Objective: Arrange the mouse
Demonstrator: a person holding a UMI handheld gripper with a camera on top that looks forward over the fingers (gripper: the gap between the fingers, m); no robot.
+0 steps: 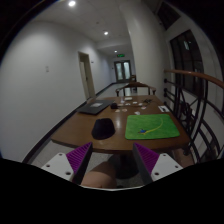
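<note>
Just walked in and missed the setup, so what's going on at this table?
A person is holding a handheld gripper out toward a round wooden table. Its fingers are open and hold nothing. Beyond them a black mouse lies on the bare wood, untouched, just beside a green mat. A dark laptop and some small items sit farther back. The mouse is not yet on the mat.

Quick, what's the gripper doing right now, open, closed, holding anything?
Gripper: open, holding nothing; the mouse sits on the table beyond its fingers.
</note>
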